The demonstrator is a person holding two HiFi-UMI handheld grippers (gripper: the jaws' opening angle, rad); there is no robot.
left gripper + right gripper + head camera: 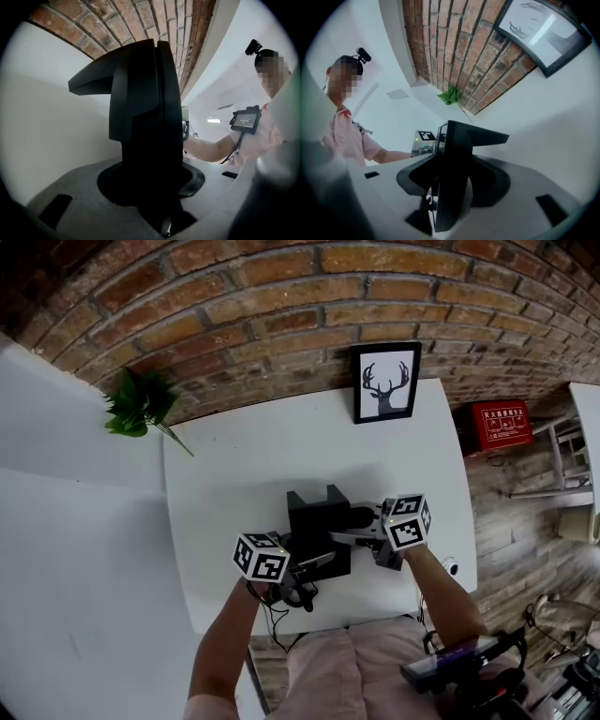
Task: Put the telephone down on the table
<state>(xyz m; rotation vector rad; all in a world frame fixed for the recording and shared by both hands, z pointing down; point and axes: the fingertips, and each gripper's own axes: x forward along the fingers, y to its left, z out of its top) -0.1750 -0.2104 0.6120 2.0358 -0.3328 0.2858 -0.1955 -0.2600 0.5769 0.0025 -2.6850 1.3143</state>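
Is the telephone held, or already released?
Held: the telephone sits clamped between the jaws of the left gripper and the right gripper.

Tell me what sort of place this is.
Probably a small office or studio corner: a plain white rectangular table against an exposed red brick wall, a black-framed deer silhouette picture standing at its far edge, and a leafy green plant sprig nearby.

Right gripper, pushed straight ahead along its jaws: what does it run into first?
The telephone, which already stands between the jaws of the right gripper and looks clamped there. Behind it in that line sits the left gripper, though how far behind is hard to judge.
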